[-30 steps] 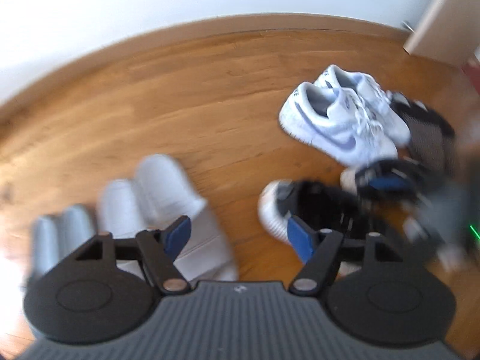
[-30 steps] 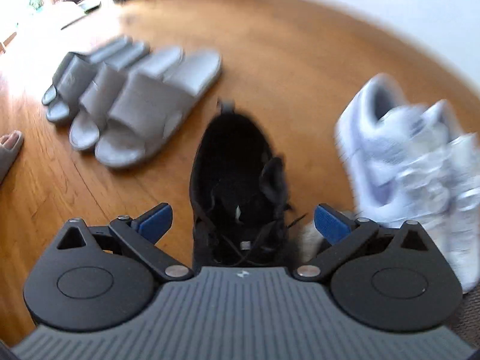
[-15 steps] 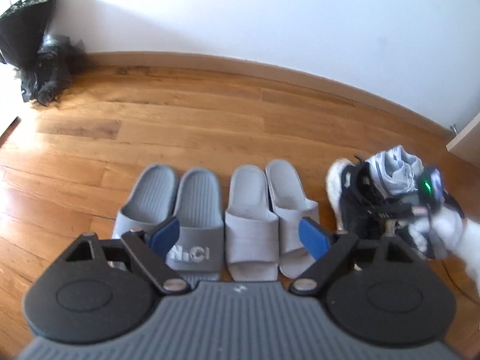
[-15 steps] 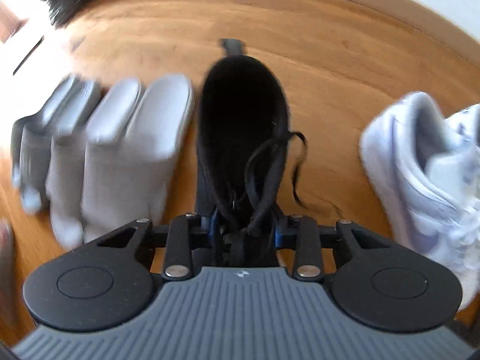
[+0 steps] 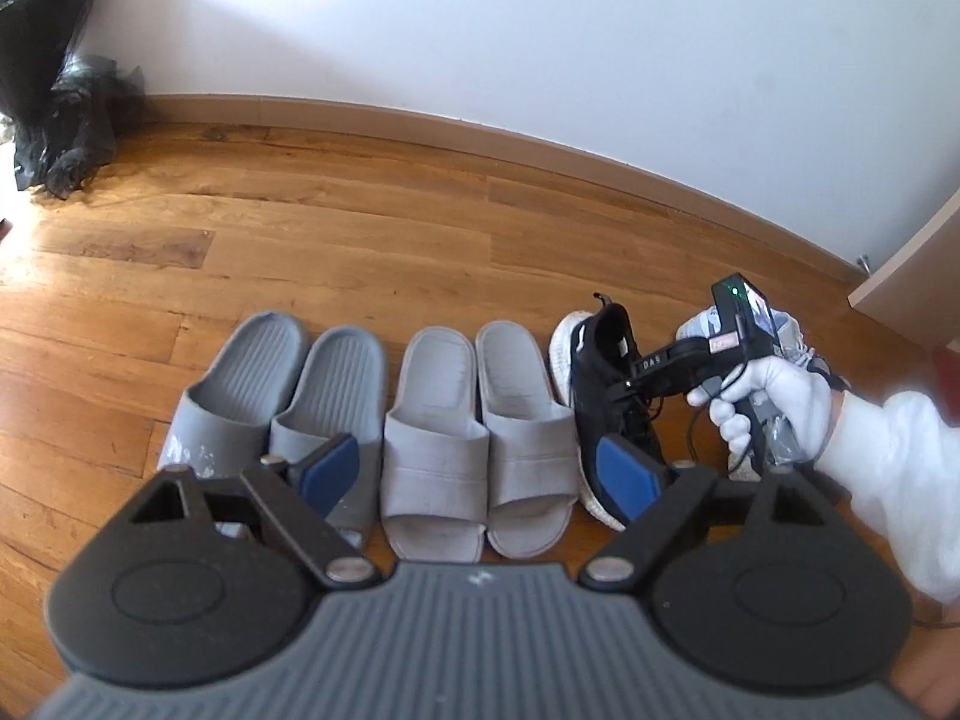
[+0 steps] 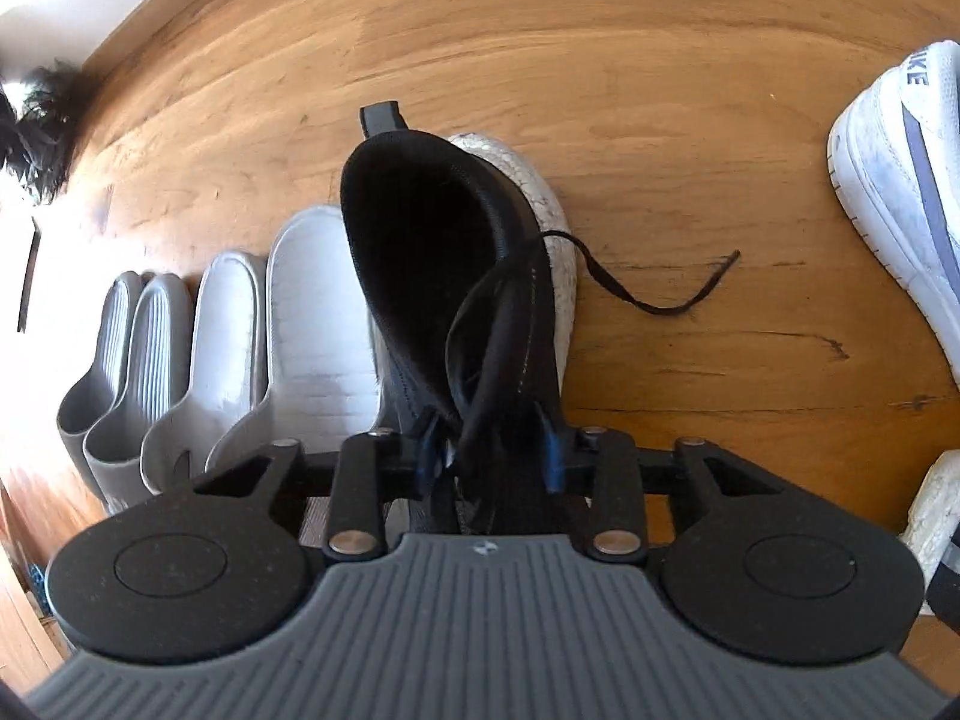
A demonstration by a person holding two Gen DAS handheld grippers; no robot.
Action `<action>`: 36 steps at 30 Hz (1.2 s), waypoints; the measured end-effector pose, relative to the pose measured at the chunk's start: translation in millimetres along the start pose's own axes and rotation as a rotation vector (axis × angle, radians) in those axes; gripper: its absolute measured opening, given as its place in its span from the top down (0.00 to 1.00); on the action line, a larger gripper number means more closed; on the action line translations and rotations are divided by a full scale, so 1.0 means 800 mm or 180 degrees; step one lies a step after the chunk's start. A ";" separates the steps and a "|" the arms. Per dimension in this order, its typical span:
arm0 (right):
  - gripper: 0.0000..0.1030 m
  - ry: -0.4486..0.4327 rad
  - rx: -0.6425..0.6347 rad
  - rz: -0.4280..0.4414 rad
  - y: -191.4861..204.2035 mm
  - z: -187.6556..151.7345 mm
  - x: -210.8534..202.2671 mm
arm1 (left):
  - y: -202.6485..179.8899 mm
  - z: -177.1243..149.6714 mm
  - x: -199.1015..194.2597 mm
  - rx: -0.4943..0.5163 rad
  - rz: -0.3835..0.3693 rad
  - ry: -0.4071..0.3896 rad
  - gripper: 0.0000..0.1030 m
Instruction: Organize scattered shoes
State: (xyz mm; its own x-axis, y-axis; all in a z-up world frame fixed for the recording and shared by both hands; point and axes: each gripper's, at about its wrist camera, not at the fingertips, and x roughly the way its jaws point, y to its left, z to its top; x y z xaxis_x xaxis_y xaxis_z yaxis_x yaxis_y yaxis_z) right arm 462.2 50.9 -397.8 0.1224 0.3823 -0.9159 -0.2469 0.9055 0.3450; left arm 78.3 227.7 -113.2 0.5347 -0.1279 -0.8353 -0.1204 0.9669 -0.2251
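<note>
Beside a row of grey slides on a wooden floor [image 5: 372, 228], the right gripper [image 6: 489, 450] is pinching the laced upper of a black sneaker [image 6: 444, 276], its white sole sitting just right of the pale slide pair [image 5: 480, 420] and in line with the darker grey slide pair [image 5: 264, 396]. A gloved hand [image 5: 762, 396] is holding that tool over the shoe, while the left gripper [image 5: 480, 468] is hanging spread and empty in front of the slides. Judging from the line-up, setting the sneaker down well is calling for its heel to level with the slides' heels, its side parallel to its neighbour, and the loose lace [image 6: 660, 294] trailing across the boards to be kept from under the sole. A white sneaker [image 6: 900, 180] is lying well apart to the right, outside the row. Behind, a white wall is meeting a wooden skirting board [image 5: 540, 144], with a dark wrapped bundle [image 5: 54, 102] slumping in the far-left corner.
</note>
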 end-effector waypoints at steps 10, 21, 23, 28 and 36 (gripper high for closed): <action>0.02 -0.1181 -0.0697 0.0301 -0.100 -0.107 -0.199 | -0.071 0.006 0.055 0.0578 -0.0039 0.0304 0.13; 0.00 -0.1863 -0.0069 -0.0924 -0.337 -0.266 -0.298 | -0.312 -0.002 0.275 0.0372 -0.0520 0.0722 0.13; 0.00 -0.1852 -0.0113 -0.0984 -0.356 -0.284 -0.293 | -0.336 -0.014 0.299 0.0245 -0.0654 0.0761 0.14; 0.00 -0.1597 -0.0910 -0.1125 -0.354 -0.303 -0.283 | -0.397 -0.048 0.405 -0.0271 -0.0802 0.1065 0.42; 0.01 -0.1194 -0.1666 -0.0971 -0.336 -0.301 -0.254 | -0.393 -0.030 0.440 -0.0149 -0.0550 0.0654 0.86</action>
State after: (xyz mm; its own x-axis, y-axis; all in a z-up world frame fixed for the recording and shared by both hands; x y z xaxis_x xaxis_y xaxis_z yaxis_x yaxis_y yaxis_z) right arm 272.2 -314.6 -353.5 0.5589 0.2487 -0.7910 -0.5666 0.8111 -0.1454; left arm 284.0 -126.8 -348.3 0.3704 -0.3367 -0.8657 -0.0834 0.9162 -0.3920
